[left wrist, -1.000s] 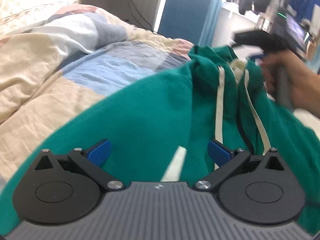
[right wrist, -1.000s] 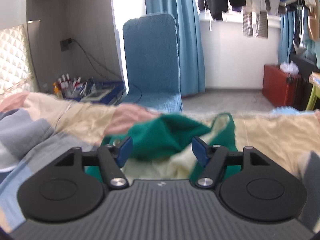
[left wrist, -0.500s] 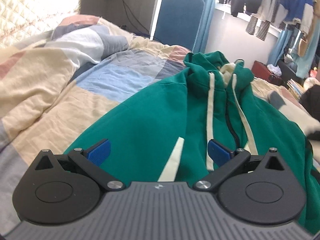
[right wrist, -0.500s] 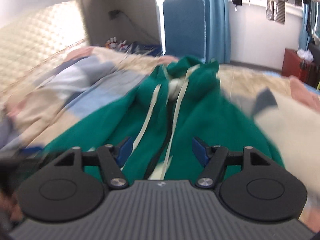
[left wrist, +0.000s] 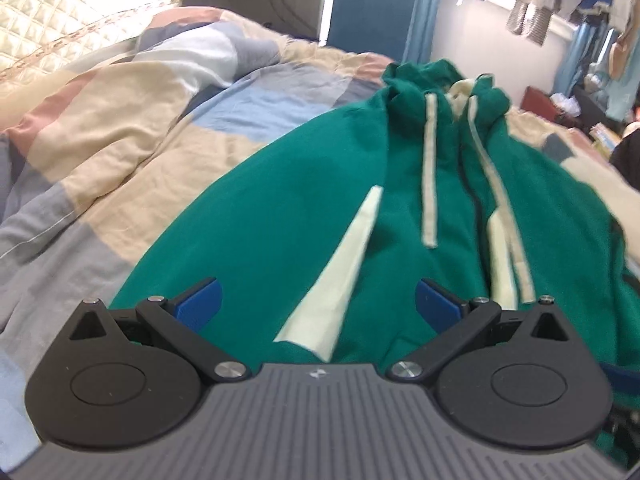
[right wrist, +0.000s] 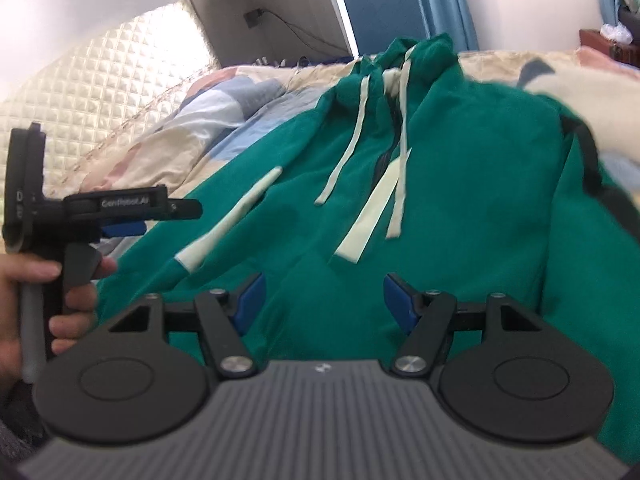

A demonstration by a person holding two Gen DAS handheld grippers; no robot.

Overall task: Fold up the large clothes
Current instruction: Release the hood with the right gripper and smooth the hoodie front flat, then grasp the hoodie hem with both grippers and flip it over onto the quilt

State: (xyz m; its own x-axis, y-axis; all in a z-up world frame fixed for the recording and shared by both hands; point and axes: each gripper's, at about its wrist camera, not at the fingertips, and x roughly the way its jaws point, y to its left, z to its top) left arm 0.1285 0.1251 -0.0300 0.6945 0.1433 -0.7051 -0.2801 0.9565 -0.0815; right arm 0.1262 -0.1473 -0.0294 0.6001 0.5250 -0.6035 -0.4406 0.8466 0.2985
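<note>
Softly rumpled green hoodie (left wrist: 304, 200) with flat cream drawcords (left wrist: 430, 168) drapes the quilt (left wrist: 120, 128).

Daylight flooded in from the upper part of both frames, glaring white on the quilted headboard (left wrist: 60, 20). Fisheye bending curved the edges. Motion blur smeared the green hoodie (right wrist: 460, 208) and the right-hand margins.

Green hoodie (left wrist: 280, 220): soft matt knit cloth w/ cream flat woven drawstrings (left wrist: 430, 176). Quilt (left wrist: 132, 148) on bed: thin wrinkled cotton-like cloth, matt, patchwork. Headboard (right wrist: 100, 92): padded, quilted, slight sheen. Left hand-held gripper (left wrist: 318, 300): matt black plastic arms, ribbed grey body, shiny metal pivot pins, blue matt pads; right hand-held gripper (right wrist: 323, 300) same.
</note>
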